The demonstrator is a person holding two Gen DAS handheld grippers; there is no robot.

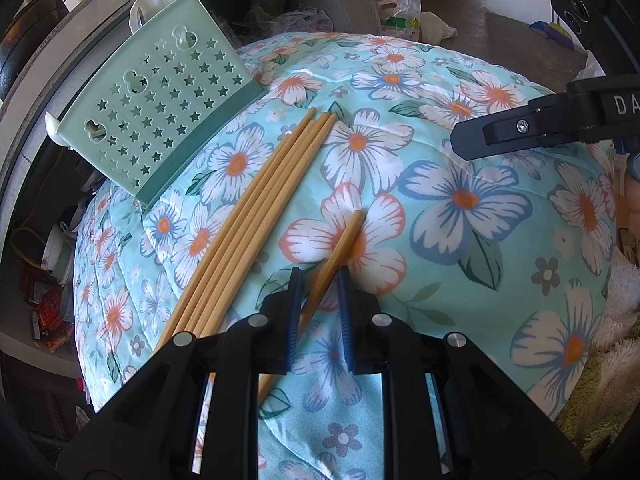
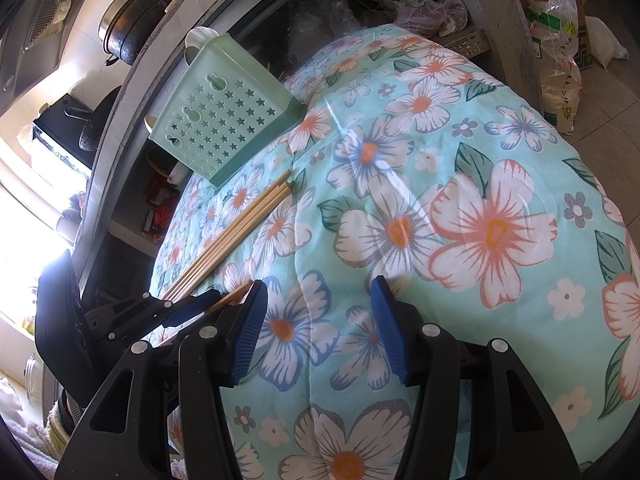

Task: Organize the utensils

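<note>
Left gripper (image 1: 318,280) straddling single chopstick (image 1: 340,248), pads not visibly clamping; right gripper (image 2: 318,292) gaping empty. Risking off-centre pinch, flicking stick toward bundle (image 1: 256,208) at 10 o'clock.

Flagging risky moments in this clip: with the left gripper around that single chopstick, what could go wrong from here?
The left gripper straddles the lone chopstick at an angle, with gaps on both sides; closing may twist it or let it slip. The chopstick bundle lies right beside the left finger, so a nudge could scatter it on the soft floral cloth.
</note>
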